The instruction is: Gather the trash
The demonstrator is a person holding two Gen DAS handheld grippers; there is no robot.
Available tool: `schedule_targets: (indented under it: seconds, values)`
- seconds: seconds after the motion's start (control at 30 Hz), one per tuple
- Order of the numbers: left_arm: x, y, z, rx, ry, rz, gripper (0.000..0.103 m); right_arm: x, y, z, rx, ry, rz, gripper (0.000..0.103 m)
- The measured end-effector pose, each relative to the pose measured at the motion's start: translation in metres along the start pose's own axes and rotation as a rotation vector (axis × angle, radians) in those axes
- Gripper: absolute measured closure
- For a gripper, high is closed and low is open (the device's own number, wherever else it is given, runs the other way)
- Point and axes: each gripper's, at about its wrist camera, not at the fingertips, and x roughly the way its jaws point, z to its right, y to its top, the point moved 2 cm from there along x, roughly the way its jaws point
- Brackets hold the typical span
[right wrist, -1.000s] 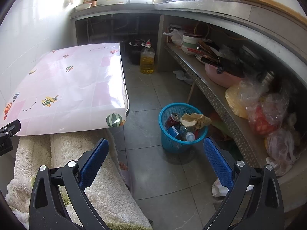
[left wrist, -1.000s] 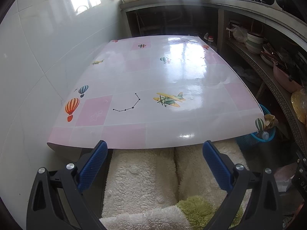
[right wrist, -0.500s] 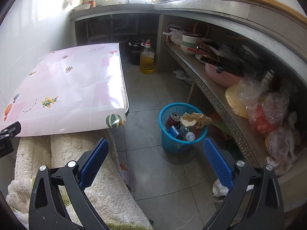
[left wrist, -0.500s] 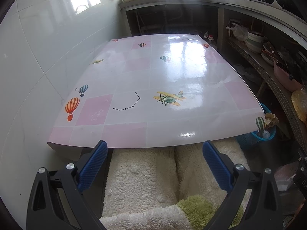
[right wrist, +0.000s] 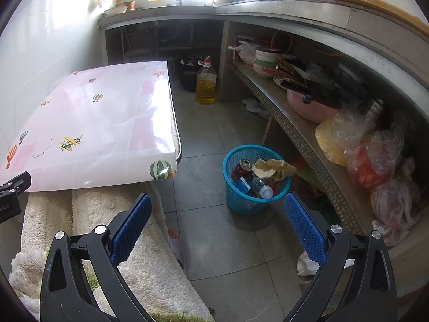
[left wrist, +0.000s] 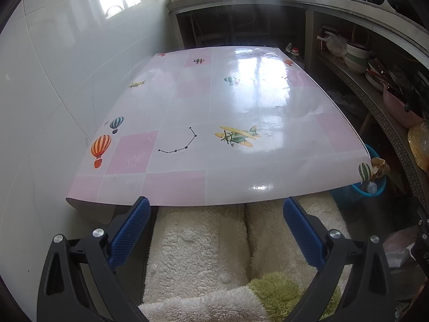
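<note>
Right wrist: round blue mesh basket (right wrist: pixel 241 201)

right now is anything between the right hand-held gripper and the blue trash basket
Nothing visible. The open right hand-held gripper looks over bare floor tiles straight at the blue basket; the table edge stays off to its left.
</note>
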Motion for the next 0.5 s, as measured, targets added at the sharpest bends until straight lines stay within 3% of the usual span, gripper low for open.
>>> schedule_targets:
  seconds: [0.5]
  values:
    - [0.0019, -0.0027, -0.0020, 0.003, -0.001, -0.001, 0.006, -0.0008, 0.0034, -0.0002, 0.002, 0.000, 0.002, 0.008]
